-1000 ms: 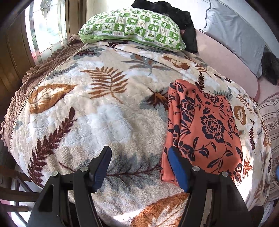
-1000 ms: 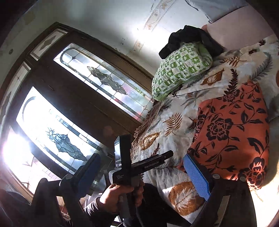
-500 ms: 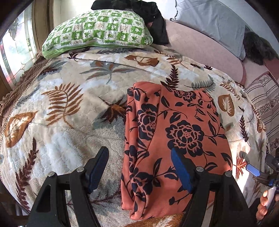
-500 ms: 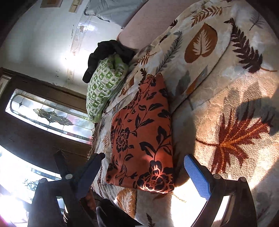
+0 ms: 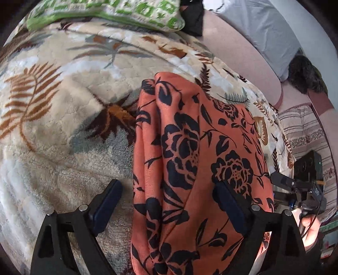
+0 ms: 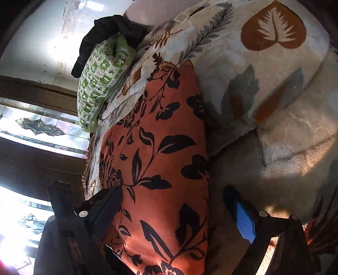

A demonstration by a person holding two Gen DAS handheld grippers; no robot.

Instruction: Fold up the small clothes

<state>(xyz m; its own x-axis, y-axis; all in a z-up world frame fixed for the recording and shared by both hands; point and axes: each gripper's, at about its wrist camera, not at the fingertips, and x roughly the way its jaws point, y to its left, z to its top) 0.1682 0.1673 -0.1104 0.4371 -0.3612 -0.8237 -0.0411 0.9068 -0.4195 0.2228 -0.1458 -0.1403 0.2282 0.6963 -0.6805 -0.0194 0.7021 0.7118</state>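
Note:
An orange garment with a dark floral print (image 5: 190,160) lies folded in a long strip on the leaf-patterned blanket (image 5: 63,127). My left gripper (image 5: 169,205) is open and hovers over the garment's near end, its jaws straddling the left half of the cloth. My right gripper (image 6: 175,209) is open too, low over the same garment (image 6: 160,160) from the other side, its jaws straddling the cloth's edge. The right gripper's body shows at the right edge of the left wrist view (image 5: 304,186), held in a hand.
A green checked pillow (image 5: 105,12) lies at the bed's far end with a black cloth (image 5: 194,19) beside it. A grey pillow (image 5: 264,31) and a striped cover (image 5: 304,135) lie at right. A stained-glass window (image 6: 42,131) stands past the bed's left edge.
Both grippers have moved in toward the orange garment and dropped lower over it. The garment now fills the space between the jaws in both views. Both stay open.

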